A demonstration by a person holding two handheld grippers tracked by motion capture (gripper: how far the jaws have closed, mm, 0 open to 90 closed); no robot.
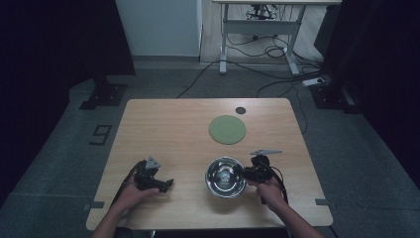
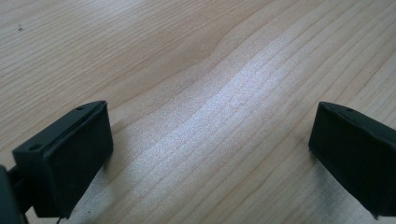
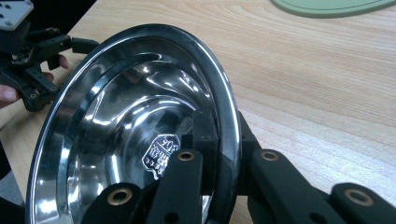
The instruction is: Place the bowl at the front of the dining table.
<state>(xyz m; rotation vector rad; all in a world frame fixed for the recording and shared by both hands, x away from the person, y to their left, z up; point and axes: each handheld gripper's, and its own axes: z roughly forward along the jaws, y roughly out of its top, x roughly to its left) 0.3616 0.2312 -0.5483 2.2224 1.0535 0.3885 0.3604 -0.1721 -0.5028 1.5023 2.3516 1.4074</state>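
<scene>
Steel bowl (image 3: 116, 140) rim clamped between right gripper (image 3: 219, 154) jaws (one inside), left gripper (image 2: 210, 149) jaws apart.

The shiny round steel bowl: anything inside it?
The shiny round steel bowl, its rim clamped by the right gripper, holds nothing loose; a stamped mark shows at its bottom. One black jaw covers part of the inner wall.

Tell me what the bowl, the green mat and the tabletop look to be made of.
Bowl: polished metal, likely stainless steel; it mirrors its surroundings, with a stamped mark inside.
Green mat: matte, flat disc, perhaps silicone or plastic; it has no shine, so hard to be sure.
Tabletop: light wood or wood-look laminate; fine parallel grain lines under a soft sheen.
</scene>
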